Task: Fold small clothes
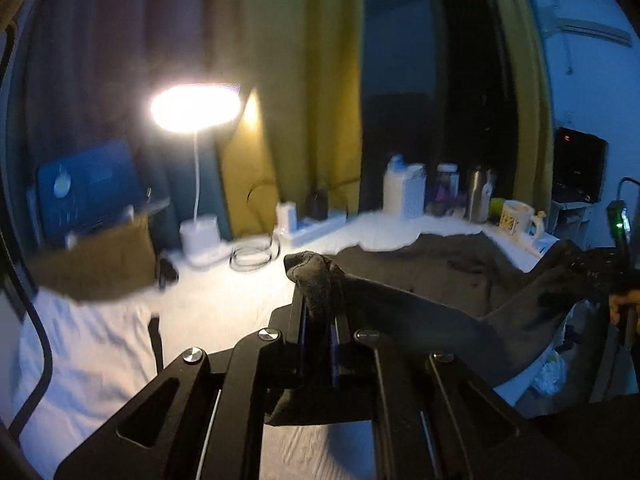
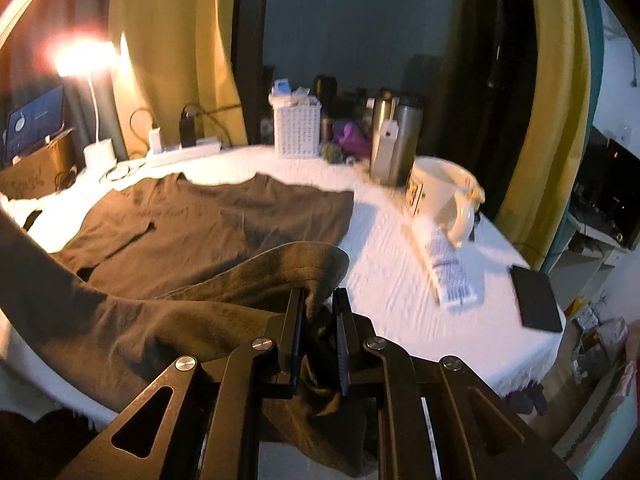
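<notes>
The laptop (image 1: 86, 192) at nine o'clock is smeared by motion blur, its screen unreadable. The print on the tube (image 2: 446, 268) at three o'clock is too blurred to read, and the lamp (image 1: 196, 108) head is lost in glare.

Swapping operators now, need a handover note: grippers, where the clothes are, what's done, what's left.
Left gripper: shut on one end of the dark garment, pinched between the fingers.
Right gripper: shut on the garment's other near edge, cloth bunched between its fingers.
Garment: far part lies flat on the white-covered table; the near edge is lifted off the table between both grippers.
Nearby: mug and tube to the right of the cloth.
Done: both corners gripped and raised.
Left: probably carry the raised edge over the flat part, release, then finish folding.
</notes>
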The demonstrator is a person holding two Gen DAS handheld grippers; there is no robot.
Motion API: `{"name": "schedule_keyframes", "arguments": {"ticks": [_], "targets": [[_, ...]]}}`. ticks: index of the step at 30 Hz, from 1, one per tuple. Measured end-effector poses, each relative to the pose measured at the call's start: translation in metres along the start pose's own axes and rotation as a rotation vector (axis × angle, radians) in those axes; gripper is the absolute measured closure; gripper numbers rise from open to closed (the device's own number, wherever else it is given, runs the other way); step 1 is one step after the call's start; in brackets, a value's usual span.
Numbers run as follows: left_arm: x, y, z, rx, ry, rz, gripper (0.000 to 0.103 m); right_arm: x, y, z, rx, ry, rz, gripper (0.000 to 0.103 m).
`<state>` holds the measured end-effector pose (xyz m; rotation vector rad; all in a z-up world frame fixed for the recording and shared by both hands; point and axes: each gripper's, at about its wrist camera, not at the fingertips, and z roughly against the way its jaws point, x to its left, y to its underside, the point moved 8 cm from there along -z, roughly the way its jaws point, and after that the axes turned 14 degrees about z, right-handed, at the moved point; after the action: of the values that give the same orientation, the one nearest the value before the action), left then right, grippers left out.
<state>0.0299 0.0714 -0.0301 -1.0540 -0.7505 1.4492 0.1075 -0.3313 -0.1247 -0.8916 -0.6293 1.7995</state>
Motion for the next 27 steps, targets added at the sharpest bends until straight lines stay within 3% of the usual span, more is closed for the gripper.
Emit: {"name": "schedule_keyframes", "arguments": {"ticks": [3, 8, 10, 16, 19, 22, 26, 27], "targets": [[0.005, 0.029, -0.014, 0.108, 0.011, -0.010, 0.096, 0.000, 0.010, -0.011, 0.033, 0.030, 0.025, 0.089], [0.035, 0.129, -0.032, 0.455, -0.001, 0.065, 0.096, 0.000, 0.059, -0.033, 0.142, 0.010, -0.003, 0.089], [0.034, 0.154, -0.030, 0.559, 0.023, 0.078, 0.096, -0.001, 0.070, -0.034, 0.155, 0.005, -0.019, 0.089], [0.027, 0.154, -0.015, 0.610, 0.040, 0.065, 0.094, 0.001, 0.072, -0.033, 0.153, 0.017, -0.016, 0.089], [0.032, 0.146, -0.013, 0.599, 0.038, 0.111, 0.086, 0.001, 0.072, -0.032, 0.154, 0.010, -0.025, 0.089], [0.041, 0.125, -0.005, 0.546, 0.060, 0.144, 0.073, 0.000, 0.072, -0.028, 0.152, -0.004, -0.040, 0.089], [0.047, 0.086, 0.006, 0.419, 0.095, 0.166, 0.045, -0.001, 0.072, -0.026, 0.146, -0.013, -0.046, 0.089], [0.047, 0.078, 0.002, 0.391, 0.078, 0.171, 0.045, -0.001, 0.071, -0.026, 0.144, -0.013, -0.046, 0.089]]}}
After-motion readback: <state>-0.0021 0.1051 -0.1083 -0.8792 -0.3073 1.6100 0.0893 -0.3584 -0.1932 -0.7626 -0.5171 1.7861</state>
